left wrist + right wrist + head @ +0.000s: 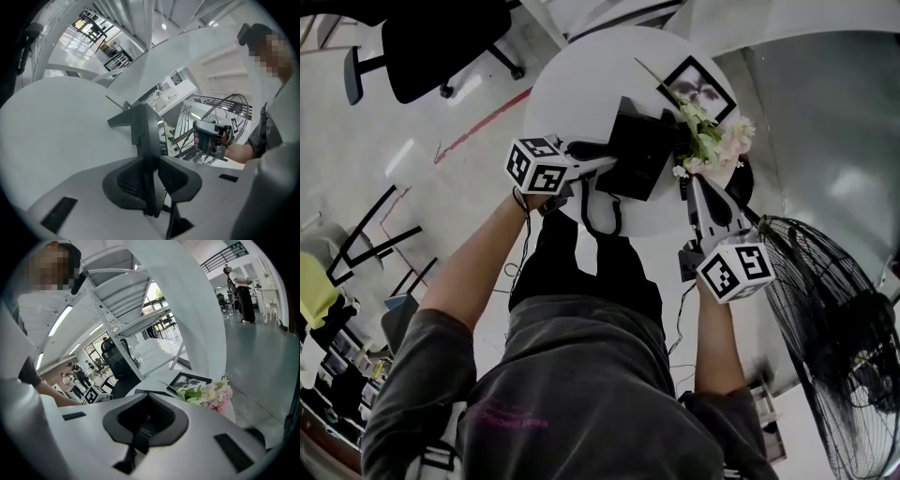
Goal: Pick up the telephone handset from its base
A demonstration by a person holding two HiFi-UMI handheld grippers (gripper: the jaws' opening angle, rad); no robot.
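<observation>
**1 handset, pinched at the base's left edge**

1 black handset (149,140) sits edge-on between the left gripper's (602,166) jaws, which clamp it just beside the 1 black telephone base (639,155); whether it is clear of the base I cannot tell. 1 cord (602,217) loops below. The right gripper (697,187) hovers near, jaws pressed together, empty. 1 picture frame (697,86) and 1 flower bunch (711,141) share the round white table (572,84). 1 floor fan (834,328) and 1 office chair (441,42) stand around it.

A framed picture (698,87) and pale flowers (712,141) sit on the round white table (581,84), a wire fan (844,347) nearby, an office chair (441,42) beyond.
</observation>
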